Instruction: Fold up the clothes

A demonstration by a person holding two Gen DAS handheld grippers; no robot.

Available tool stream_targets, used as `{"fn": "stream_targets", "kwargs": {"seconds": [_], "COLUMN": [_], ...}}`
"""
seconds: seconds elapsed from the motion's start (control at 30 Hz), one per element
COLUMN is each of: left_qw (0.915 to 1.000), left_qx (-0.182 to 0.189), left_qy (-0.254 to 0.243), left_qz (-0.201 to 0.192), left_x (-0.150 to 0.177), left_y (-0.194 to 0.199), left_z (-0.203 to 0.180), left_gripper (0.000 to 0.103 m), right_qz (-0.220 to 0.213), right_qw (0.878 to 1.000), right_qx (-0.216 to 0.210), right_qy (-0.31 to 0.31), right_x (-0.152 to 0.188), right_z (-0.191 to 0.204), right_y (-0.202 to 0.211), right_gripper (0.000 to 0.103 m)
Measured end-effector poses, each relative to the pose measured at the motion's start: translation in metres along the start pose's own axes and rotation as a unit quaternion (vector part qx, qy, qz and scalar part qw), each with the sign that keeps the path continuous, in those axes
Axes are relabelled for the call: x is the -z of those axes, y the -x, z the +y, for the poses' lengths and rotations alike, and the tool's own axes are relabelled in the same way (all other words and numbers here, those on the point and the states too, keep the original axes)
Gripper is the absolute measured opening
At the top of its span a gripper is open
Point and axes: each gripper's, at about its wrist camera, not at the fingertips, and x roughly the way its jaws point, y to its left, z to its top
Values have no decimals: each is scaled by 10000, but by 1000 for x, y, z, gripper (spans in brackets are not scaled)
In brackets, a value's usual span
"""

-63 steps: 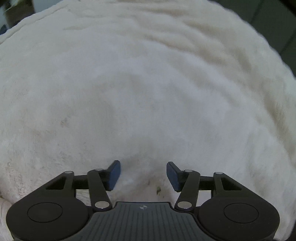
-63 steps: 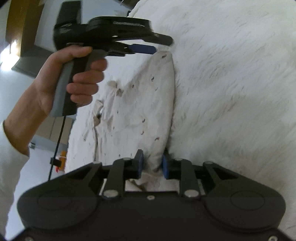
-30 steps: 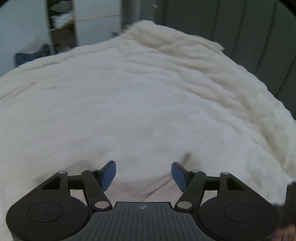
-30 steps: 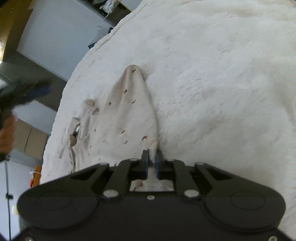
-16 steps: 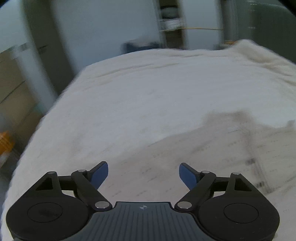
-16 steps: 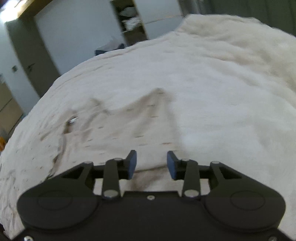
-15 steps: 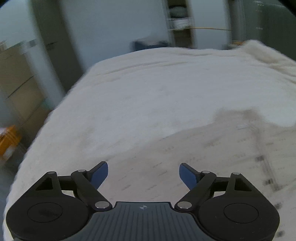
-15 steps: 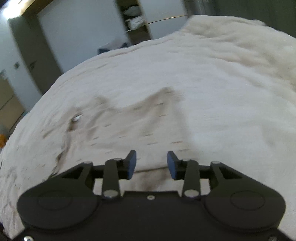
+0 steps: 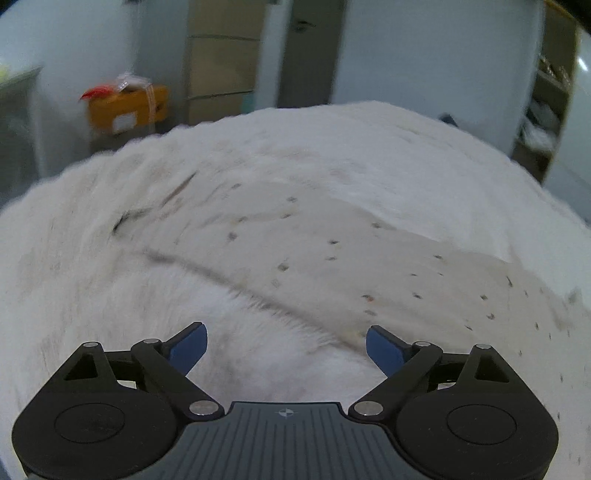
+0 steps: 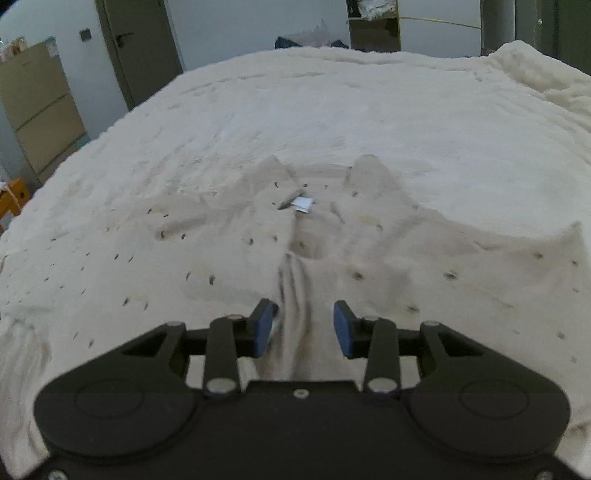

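A cream shirt with small dark flecks [image 10: 236, 243] lies spread and wrinkled on a white fluffy blanket [image 10: 369, 110]. A white neck label [image 10: 303, 203] shows at its collar. My right gripper [image 10: 304, 328] is open just above the shirt's middle, with a raised fold of cloth running between its fingers. In the left wrist view the shirt [image 9: 332, 251] lies flat ahead and to the right, its edge crossing diagonally. My left gripper [image 9: 286, 345] is wide open and empty above the blanket [image 9: 110, 277] beside that edge.
The blanket covers a bed. Beyond its far edge stand a yellow box [image 9: 125, 107], tan cabinets [image 10: 37, 107], a dark door [image 10: 136, 48] and open shelves [image 10: 373, 22]. The blanket bunches up at the far right [image 10: 535, 62].
My right gripper let go of the shirt's edge, opened, and moved over the shirt's middle. My left gripper swung left and opened wider; the shirt's edge now lies before it.
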Motion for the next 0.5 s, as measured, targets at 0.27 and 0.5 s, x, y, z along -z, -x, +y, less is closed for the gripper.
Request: {"fn": "stream_targets", "kwargs": {"seconds": [0.27, 0.5], "left_qw": [9995, 9973], "left_qx": [81, 263], "left_qy": [238, 633], "left_qz": [191, 249], "left_x": [8, -2], "left_y": [-20, -23], "left_z": [17, 30], "left_gripper": [91, 92], "right_qz": [357, -39], "right_qw": [9967, 9974], "right_qx": [674, 718], "right_qy": [266, -66], "right_x": [-8, -27], "right_z": [12, 0], "right_y": [-52, -21], "right_gripper": [3, 1]}}
